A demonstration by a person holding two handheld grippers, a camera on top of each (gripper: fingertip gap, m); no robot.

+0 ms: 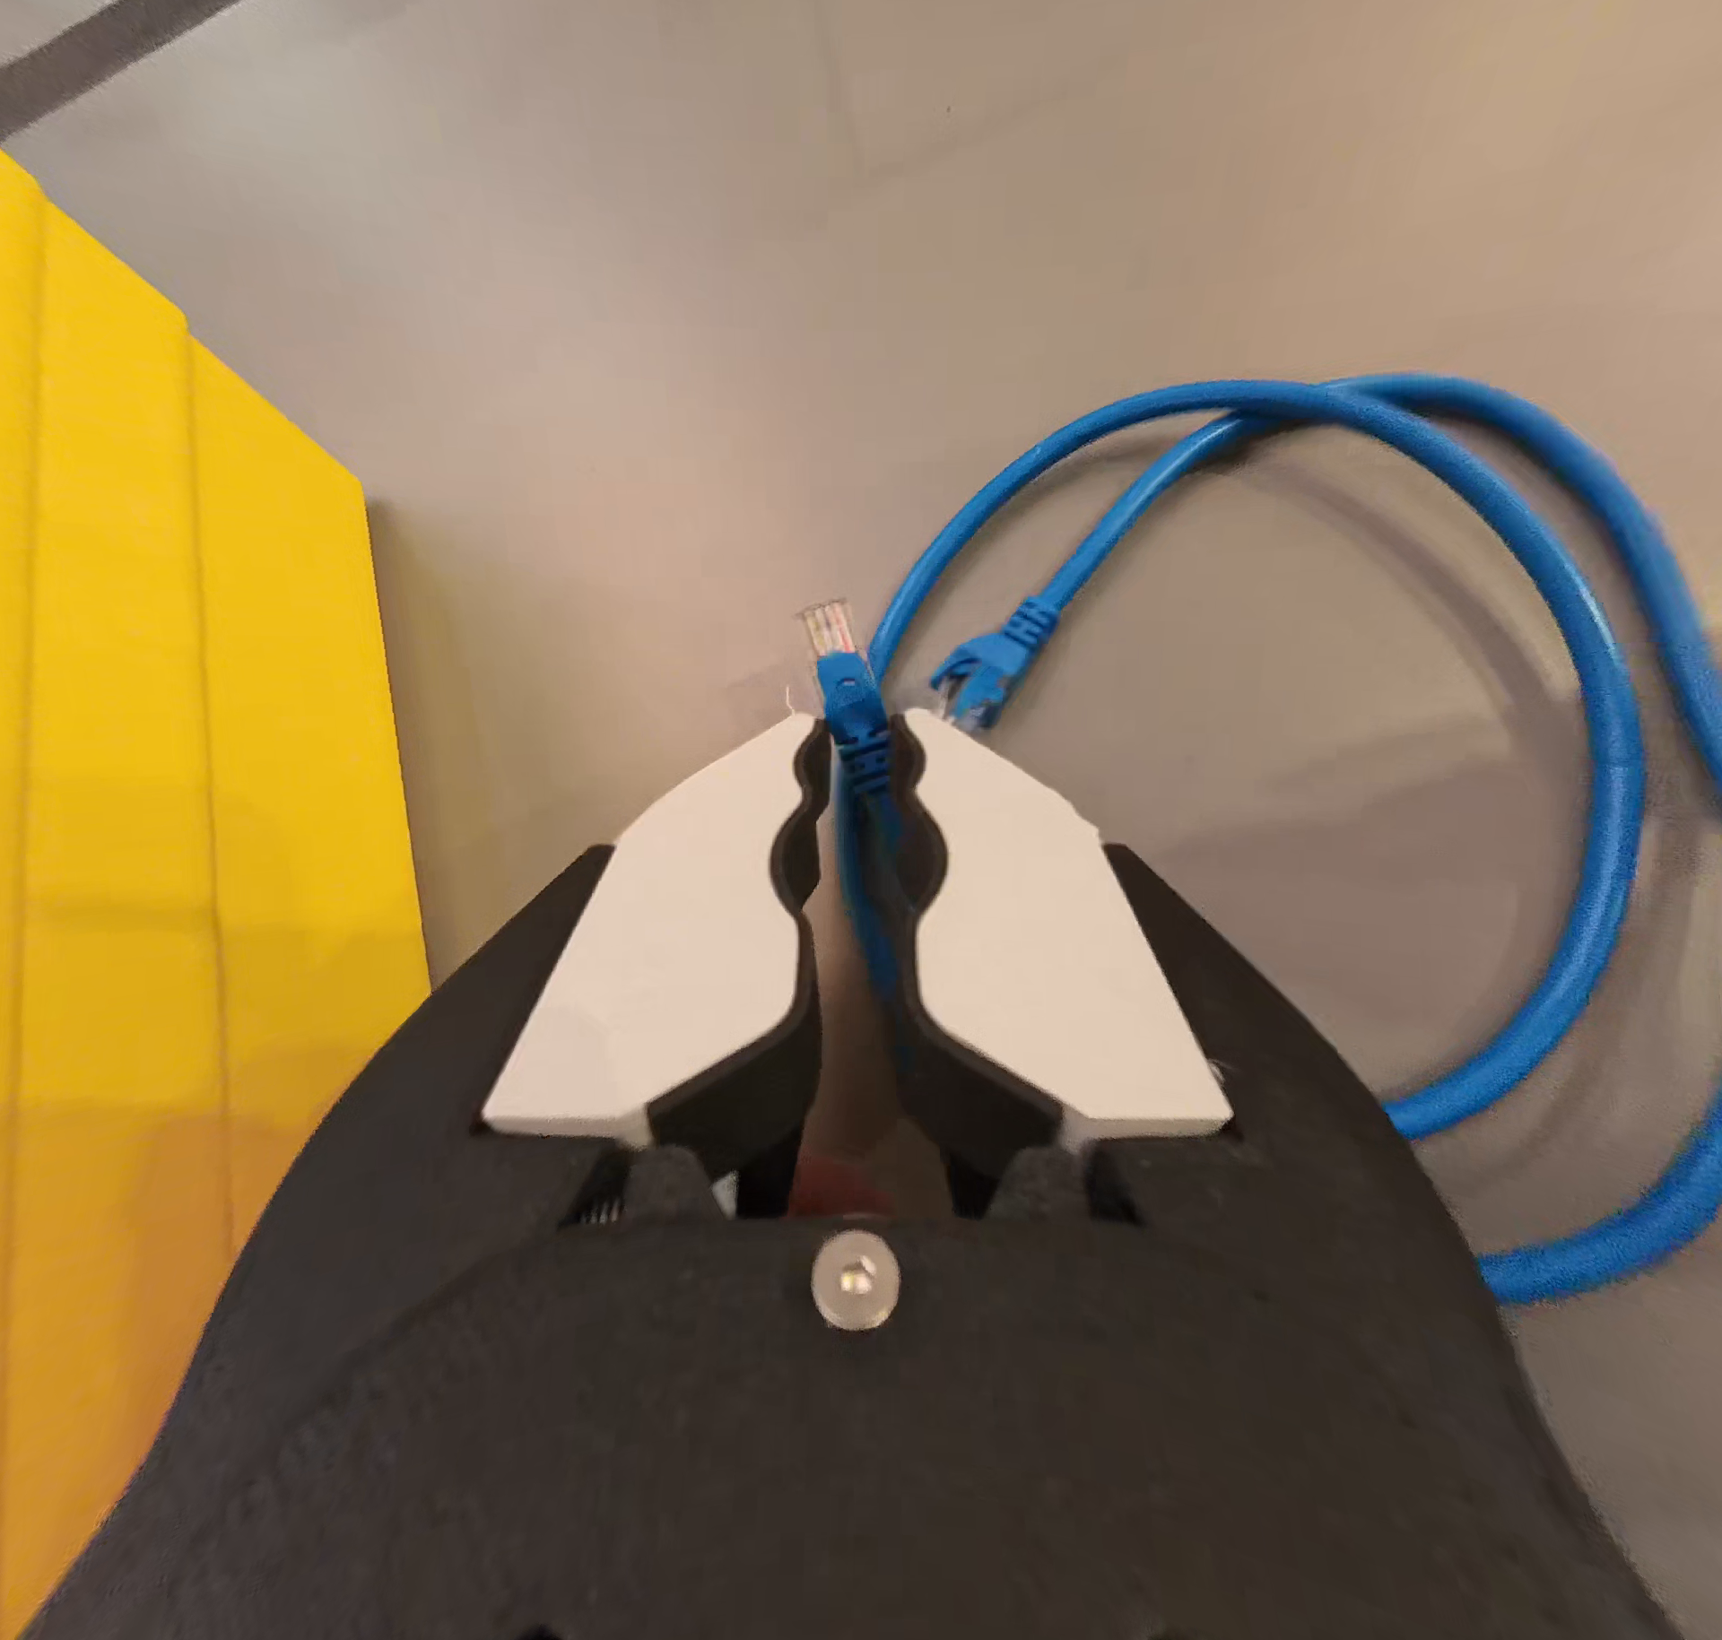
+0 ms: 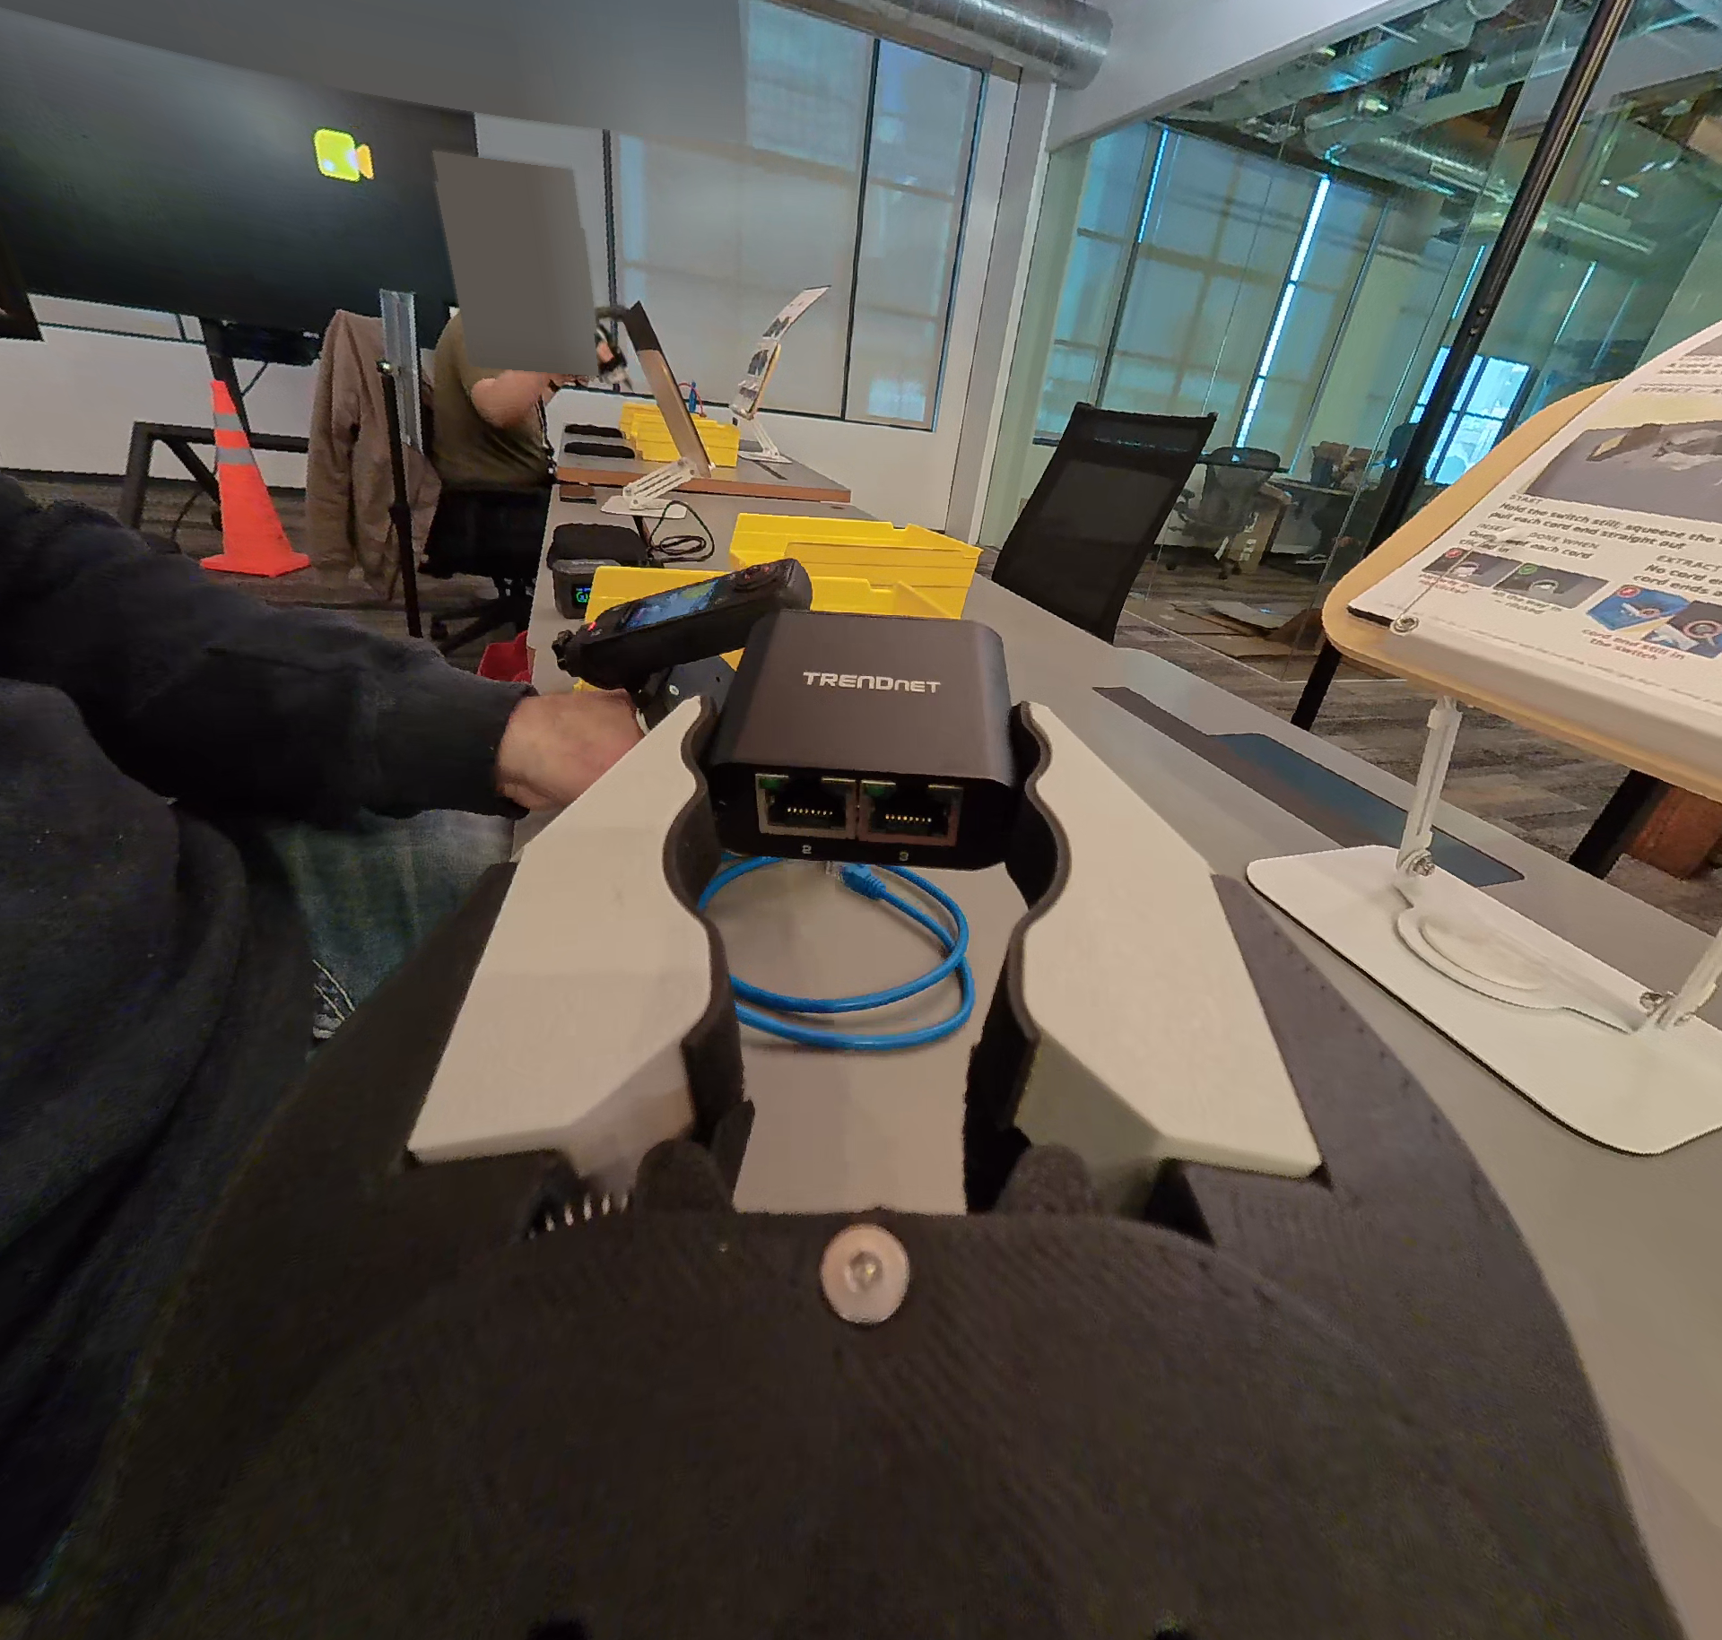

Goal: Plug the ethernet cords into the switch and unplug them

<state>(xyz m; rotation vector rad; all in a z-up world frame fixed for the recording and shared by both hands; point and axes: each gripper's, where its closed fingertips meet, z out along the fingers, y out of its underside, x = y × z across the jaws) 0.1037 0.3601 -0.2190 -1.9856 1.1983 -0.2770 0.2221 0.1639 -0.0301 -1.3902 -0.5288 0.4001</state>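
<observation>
Left tool (image 1: 862, 724) pinches one blue cord's plug (image 1: 853, 710); right tool (image 2: 862, 757) clamps the black switch (image 2: 867, 710) aloft. Both ports (image 2: 857, 815) empty, nothing plugged yet.

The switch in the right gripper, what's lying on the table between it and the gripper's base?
In the right wrist view, a coiled blue ethernet cord lies on the grey table, below the black switch clamped by the right gripper.

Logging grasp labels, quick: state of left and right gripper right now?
Left gripper: shut on the blue ethernet cord just behind its plug.
Right gripper: shut on the black switch, both ports empty.
</observation>
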